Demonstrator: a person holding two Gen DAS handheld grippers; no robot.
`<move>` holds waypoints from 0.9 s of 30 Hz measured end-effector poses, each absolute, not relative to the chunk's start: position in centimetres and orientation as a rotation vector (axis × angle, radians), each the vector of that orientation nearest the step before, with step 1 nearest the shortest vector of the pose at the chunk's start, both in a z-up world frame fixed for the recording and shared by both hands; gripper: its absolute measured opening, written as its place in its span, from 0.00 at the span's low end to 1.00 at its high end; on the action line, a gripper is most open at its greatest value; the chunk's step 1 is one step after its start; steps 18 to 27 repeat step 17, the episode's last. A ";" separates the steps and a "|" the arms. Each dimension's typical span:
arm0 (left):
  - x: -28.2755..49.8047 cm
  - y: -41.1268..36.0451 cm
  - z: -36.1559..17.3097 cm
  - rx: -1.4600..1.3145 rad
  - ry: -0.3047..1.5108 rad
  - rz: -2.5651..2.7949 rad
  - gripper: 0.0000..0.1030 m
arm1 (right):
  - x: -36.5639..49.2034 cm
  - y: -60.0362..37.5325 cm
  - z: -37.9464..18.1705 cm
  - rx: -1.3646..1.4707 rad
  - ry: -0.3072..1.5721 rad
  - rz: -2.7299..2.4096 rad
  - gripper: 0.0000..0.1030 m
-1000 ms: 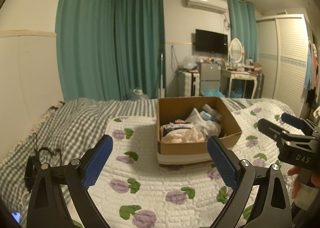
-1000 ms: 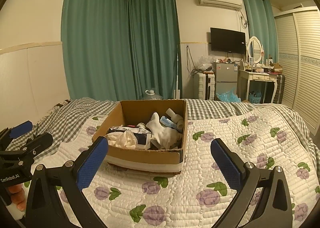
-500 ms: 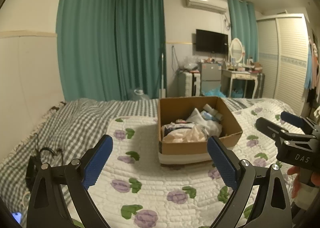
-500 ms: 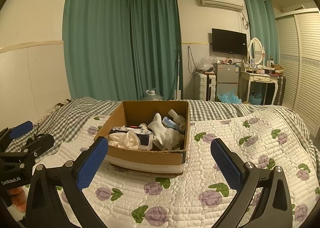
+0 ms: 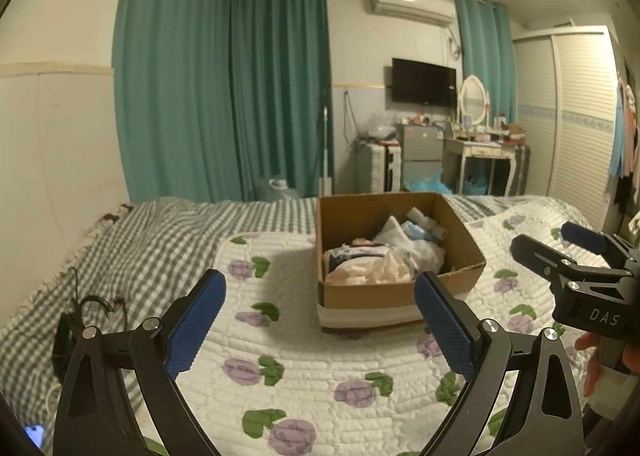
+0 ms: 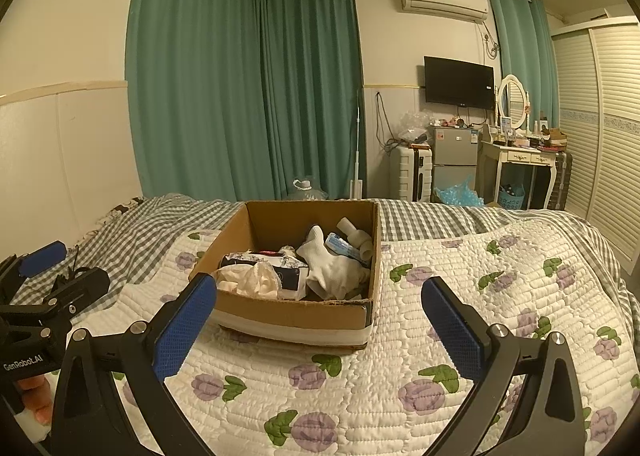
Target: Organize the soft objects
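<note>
I hold both tongs over the near part of the bed (image 6: 500, 276), above the flowered quilt (image 5: 304, 340), and neither has anything in it. My left tongs (image 5: 318, 320) are spread wide, the blue pads well apart with only quilt between them. My right tongs (image 6: 320, 324) are spread just as wide and just as bare.

The soft things are all in the cardboard box (image 6: 296, 314), which sits on the quilt toward the middle of the bed, ahead of both tongs and apart from them. Inside I see a crumpled cream cloth (image 6: 250, 280) against the near wall, a dark printed bundle (image 6: 276, 266) behind it, white socks (image 6: 332, 268) toward the right wall, and some pale rolled pieces (image 6: 356, 234) in the far right corner. They lie in a loose heap, overlapping, not folded or lined up.

As far as I can judge, the sorting proper has not begun: nothing soft lies out on the quilt, and nothing is gripped. Or the gathering into the box is already done; I cannot tell which. What seems left is to reach into the box, lift pieces out one at a time and lay or fold them in order. The cream cloth at the near wall looks easiest to reach first.
</note>
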State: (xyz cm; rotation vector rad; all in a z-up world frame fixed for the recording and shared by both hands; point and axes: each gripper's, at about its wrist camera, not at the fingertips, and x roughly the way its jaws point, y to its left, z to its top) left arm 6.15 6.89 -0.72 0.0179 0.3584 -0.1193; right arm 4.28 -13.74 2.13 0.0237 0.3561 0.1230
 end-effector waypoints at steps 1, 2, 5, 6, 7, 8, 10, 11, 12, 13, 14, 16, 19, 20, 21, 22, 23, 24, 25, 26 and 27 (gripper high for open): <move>6.2 6.9 -0.7 0.018 0.358 -0.118 0.94 | 4.3 -13.7 2.1 0.024 0.357 0.123 1.00; 6.2 6.9 -0.7 0.018 0.360 -0.117 0.94 | 4.3 -13.7 2.1 0.023 0.359 0.123 1.00; 6.1 7.0 -0.7 0.017 0.364 -0.121 0.94 | 4.3 -13.7 2.0 0.021 0.362 0.125 1.00; 6.1 7.0 -0.6 0.019 0.364 -0.120 0.94 | 4.3 -13.7 2.0 0.021 0.361 0.123 1.00; 6.1 7.0 -0.7 0.018 0.363 -0.120 0.94 | 4.3 -13.7 2.0 0.021 0.361 0.125 1.00; 6.1 7.0 -0.6 0.018 0.363 -0.121 0.94 | 4.3 -13.7 2.0 0.020 0.361 0.126 1.00; 6.1 7.0 -0.7 0.018 0.363 -0.119 0.94 | 4.3 -13.7 1.9 0.018 0.361 0.125 1.00; 6.1 7.0 -0.6 0.017 0.364 -0.120 0.94 | 4.3 -13.7 1.9 0.017 0.362 0.126 1.00; 6.1 7.0 -0.7 0.017 0.365 -0.120 0.94 | 4.3 -13.7 1.9 0.018 0.362 0.125 1.00; 6.1 6.9 -0.7 0.018 0.364 -0.120 0.94 | 4.3 -13.7 1.8 0.017 0.363 0.125 1.00; 6.1 6.9 -0.7 0.018 0.364 -0.121 0.94 | 4.3 -13.7 1.9 0.017 0.363 0.125 1.00; 6.0 6.9 -0.6 0.020 0.361 -0.119 0.94 | 4.4 -13.7 1.8 0.017 0.366 0.125 1.00; 6.1 6.9 -0.7 0.020 0.363 -0.118 0.94 | 4.4 -13.8 1.8 0.016 0.365 0.125 1.00; 6.1 6.9 -0.7 0.020 0.363 -0.118 0.94 | 4.4 -13.8 1.8 0.016 0.365 0.125 1.00; 6.1 6.9 -0.7 0.020 0.363 -0.118 0.94 | 4.4 -13.8 1.8 0.016 0.365 0.125 1.00; 6.1 6.9 -0.7 0.020 0.363 -0.118 0.94 | 4.4 -13.8 1.8 0.016 0.365 0.125 1.00; 6.1 6.9 -0.7 0.020 0.363 -0.118 0.94 | 4.4 -13.8 1.8 0.016 0.365 0.125 1.00; 6.1 6.9 -0.7 0.020 0.363 -0.118 0.94 | 4.4 -13.8 1.8 0.016 0.365 0.125 1.00; 6.1 6.9 -0.7 0.020 0.363 -0.118 0.94 | 4.4 -13.8 1.8 0.016 0.365 0.125 1.00; 6.1 6.9 -0.7 0.020 0.363 -0.118 0.94 | 4.4 -13.8 1.8 0.016 0.365 0.125 1.00; 6.1 6.9 -0.7 0.020 0.363 -0.118 0.94 | 4.4 -13.8 1.8 0.016 0.365 0.125 1.00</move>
